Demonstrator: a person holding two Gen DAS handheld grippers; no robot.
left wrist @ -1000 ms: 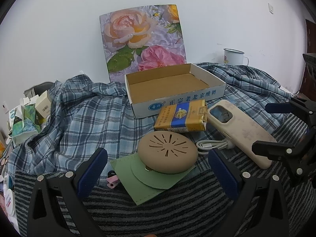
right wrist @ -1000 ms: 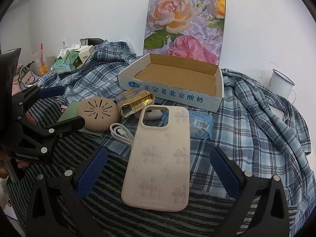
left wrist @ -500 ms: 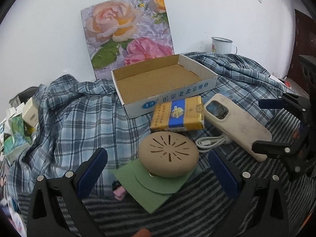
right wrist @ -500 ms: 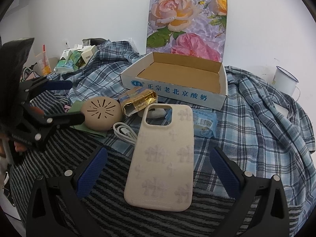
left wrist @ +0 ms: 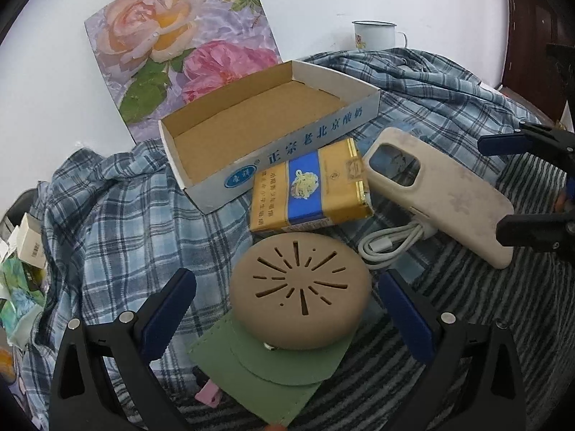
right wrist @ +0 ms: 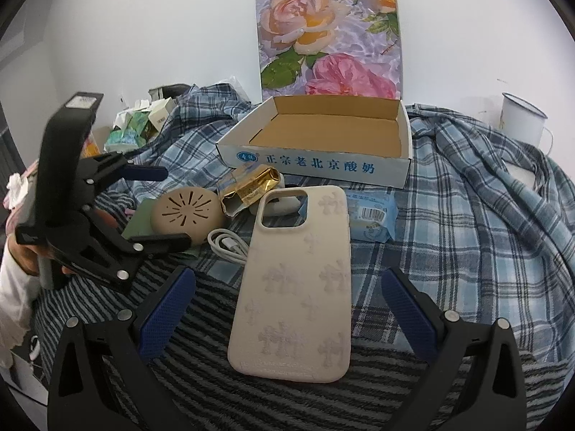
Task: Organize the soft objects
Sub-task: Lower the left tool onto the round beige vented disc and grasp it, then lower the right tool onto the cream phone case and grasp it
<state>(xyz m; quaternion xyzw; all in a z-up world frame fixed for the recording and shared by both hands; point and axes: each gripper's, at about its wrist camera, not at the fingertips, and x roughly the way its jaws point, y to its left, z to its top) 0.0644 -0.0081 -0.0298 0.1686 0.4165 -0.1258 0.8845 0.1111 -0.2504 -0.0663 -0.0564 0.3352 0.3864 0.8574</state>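
Both tools stay spread; left tool [left wrist: 287, 309] has closed in on beige disc [left wrist: 299, 285].

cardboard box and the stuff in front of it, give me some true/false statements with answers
1. The cardboard box is empty. True.
2. The round tan case rests on a green pouch. True.
3. The left gripper is shut on the round tan case. False: its fingers stand wide open on either side of the case, not touching it.
4. The phone case lies inside the box. False: it lies on the cloth in front of the box, between the open fingers of the right gripper.
5. A white cable lies coiled beside the phone case. True.
6. The gold and blue pack stands upright. False: it lies flat against the box front.
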